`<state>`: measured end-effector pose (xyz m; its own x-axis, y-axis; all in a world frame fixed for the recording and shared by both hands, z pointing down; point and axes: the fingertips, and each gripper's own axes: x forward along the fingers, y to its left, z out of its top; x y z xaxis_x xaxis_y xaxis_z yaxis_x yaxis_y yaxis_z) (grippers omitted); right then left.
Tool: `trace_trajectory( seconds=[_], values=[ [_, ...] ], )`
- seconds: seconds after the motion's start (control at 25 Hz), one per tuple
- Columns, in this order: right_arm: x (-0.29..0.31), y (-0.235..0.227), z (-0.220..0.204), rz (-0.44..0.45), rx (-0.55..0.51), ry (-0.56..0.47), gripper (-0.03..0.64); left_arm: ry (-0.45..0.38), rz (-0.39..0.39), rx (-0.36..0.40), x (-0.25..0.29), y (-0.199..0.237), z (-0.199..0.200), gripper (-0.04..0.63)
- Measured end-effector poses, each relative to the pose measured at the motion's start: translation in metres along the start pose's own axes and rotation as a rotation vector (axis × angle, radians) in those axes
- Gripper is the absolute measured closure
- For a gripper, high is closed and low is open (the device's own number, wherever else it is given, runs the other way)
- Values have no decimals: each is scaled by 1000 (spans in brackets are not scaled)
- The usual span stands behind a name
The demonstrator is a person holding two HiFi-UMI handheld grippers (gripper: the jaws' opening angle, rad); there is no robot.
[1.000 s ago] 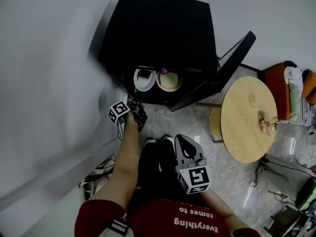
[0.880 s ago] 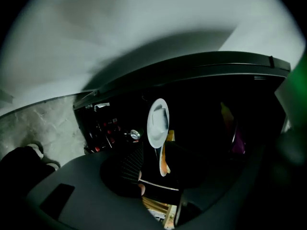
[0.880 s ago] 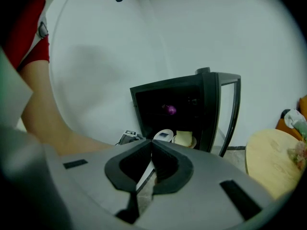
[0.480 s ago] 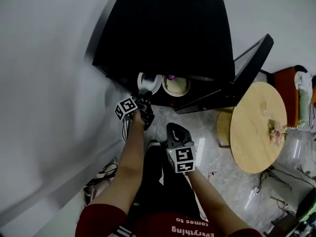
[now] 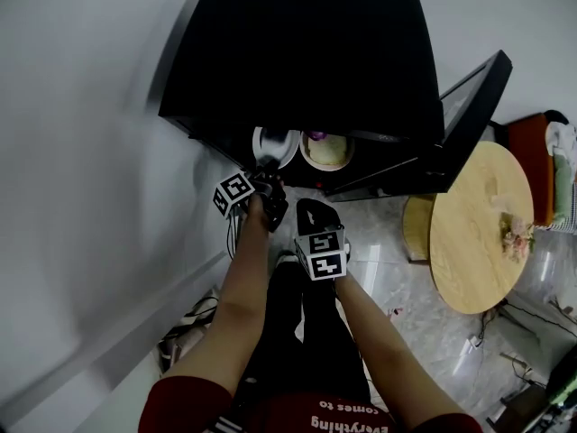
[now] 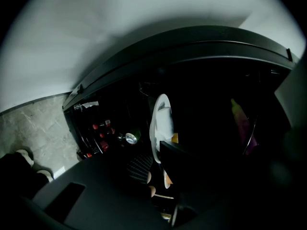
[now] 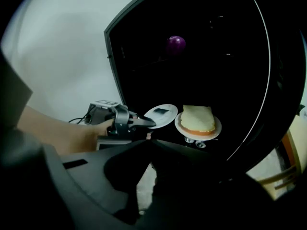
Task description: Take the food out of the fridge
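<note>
– Head view first: what is shown of the fridge [image 5: 297, 52]?

– It is seen from above, black, with its door [image 5: 455, 120] swung open at the right. On a shelf inside, a plate [image 5: 281, 142] is set at the left. A cake [image 5: 326, 150] on its own dish [image 7: 217, 126] is set just right of it. A purple ball [image 7: 176, 43] is seen higher and farther in.

– How is the left tool [image 5: 268, 164] placed?

– It is held at the near left rim of the plate. Its jaws have just been closing. In the left gripper view the plate is seen edge-on between them, and its rim is clamped at a narrow gap. Something small lies on the plate, but it cannot be made out.

– And the right tool [image 5: 311, 208]?

– It is held nearer, right of the left tool, over the floor [image 5: 388, 269] in front of the fridge, and is pointed at the shelf. In the right gripper view its jaws are seen pressed together with nothing between them, well apart from plate and dish.

– Is anything else to be noted?

– A can [image 6: 130, 138] and some red caps [image 6: 96, 127] are seen inside the fridge, at the left of the left gripper view. A round desk [image 5: 478, 215] is seen at the right, beyond the door, with flowers [image 5: 517, 237] on it.
</note>
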<state>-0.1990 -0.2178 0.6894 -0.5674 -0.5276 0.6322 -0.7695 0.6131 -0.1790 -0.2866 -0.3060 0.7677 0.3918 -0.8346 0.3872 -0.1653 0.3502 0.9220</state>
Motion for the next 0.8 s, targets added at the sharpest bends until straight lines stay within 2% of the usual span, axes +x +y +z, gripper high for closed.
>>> trace_trajectory(
  seconds=[0.2, 0.32, 0.48, 0.8],
  values=[
    [-1, 1, -10, -1, 15, 15, 605, -41, -37, -10, -3, -2, 3, 565],
    [-3, 2, -7, -4, 18, 6, 604, -30, -51, -2, -5, -2, 0, 566],
    [-8, 2, -1, -12, 26, -10, 604, -31, -67, -29, -13, -2, -4, 565],
    [-34, 11, 6, -24, 88, -37, 604, -19, -103, -71, -57, -2, -15, 565]
  ],
)
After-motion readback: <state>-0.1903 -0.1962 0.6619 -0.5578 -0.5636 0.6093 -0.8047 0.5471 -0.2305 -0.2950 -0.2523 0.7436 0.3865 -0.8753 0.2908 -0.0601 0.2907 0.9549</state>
